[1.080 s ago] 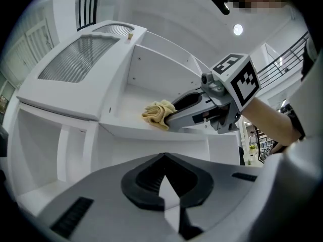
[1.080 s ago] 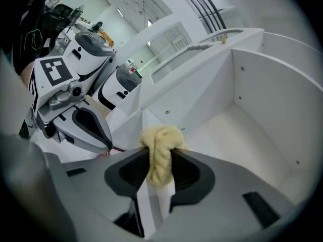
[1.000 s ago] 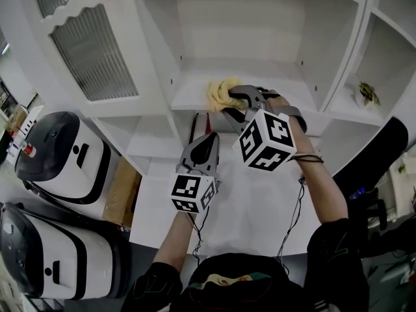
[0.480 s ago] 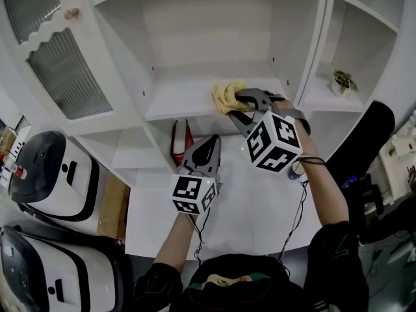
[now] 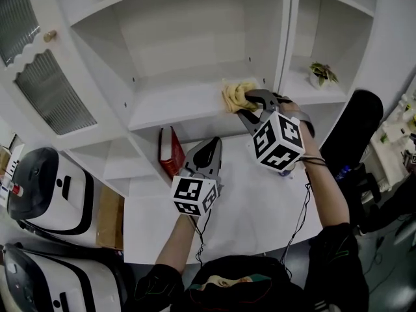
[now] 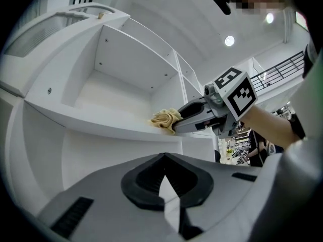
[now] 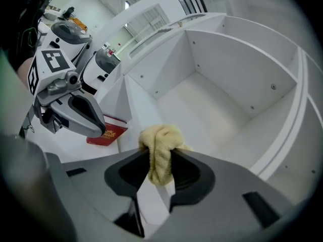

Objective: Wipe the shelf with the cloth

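**Now: cloth in your right tool, at the shelf's right end**

Head view: your right tool [image 5: 244,106] reaches up to the middle shelf [image 5: 175,103]. It holds a crumpled yellow cloth [image 5: 236,95] at the board's right end, close to the upright partition. The shelf runs left to right, so nearly all of its bare length lies to your left. I'd judge the coming stroke to be a leftward sweep along that axis. Your left tool [image 5: 209,145] sits lower, over the white counter [image 5: 227,207], well apart from the cloth. A red book [image 5: 170,151] stands in the bay beneath the shelf.

Left gripper view: your left tool's jaws are together with nothing between them. It looks up at the shelf's front lip, where the cloth appears to rest at the edge, with your right tool just behind it.

Right gripper view: your right tool's jaws are clamped on the cloth. It is a soft, nubby terry wad that bulges above the pads, with a fold hanging between them. The bay ahead is a smooth, white-painted box with small peg holes in its side walls. A surface that smooth should let the terry glide easily.
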Tool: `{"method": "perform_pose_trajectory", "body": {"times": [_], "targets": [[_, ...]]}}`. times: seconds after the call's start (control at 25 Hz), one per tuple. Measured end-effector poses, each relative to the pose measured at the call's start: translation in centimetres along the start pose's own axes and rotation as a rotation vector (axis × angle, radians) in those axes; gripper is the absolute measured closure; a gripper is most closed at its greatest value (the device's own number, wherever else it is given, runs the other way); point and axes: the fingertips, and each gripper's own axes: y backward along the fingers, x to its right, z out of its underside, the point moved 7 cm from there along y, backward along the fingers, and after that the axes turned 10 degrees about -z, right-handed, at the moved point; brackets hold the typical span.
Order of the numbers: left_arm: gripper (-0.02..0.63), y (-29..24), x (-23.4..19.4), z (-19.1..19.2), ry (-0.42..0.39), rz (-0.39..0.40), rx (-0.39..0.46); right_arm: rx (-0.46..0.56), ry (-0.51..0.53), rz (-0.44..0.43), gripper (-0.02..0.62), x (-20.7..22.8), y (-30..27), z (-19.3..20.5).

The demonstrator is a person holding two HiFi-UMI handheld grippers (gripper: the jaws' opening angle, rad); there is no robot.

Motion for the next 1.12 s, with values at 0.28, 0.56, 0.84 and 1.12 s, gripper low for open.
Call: {"method": "perform_pose_trajectory", "body": {"times": [0.28,0.56,0.84,1.12], "targets": [[0.607,0.1,1.4,0.3,0.005,0.015,-0.01,-0.049,-0.046,0.067,0.468,0.7,1.4,2.7],[0.607,1.0,2.2,0.3,0.01,0.005,-0.012,-0.042,-0.065,0.114,0.468,0.2,2.3,3.7],[0.607,2.4,2.2,0.7,0.042,-0.048,-0.019,0.0,-0.11,0.113,0.468,-0.6,3.8,4.6],[0.607,3.2,3.7,1.6,0.061,-0.076,-0.029,0.233,-0.343,0.122,0.468,-2.5,6.3,6.9]]}}
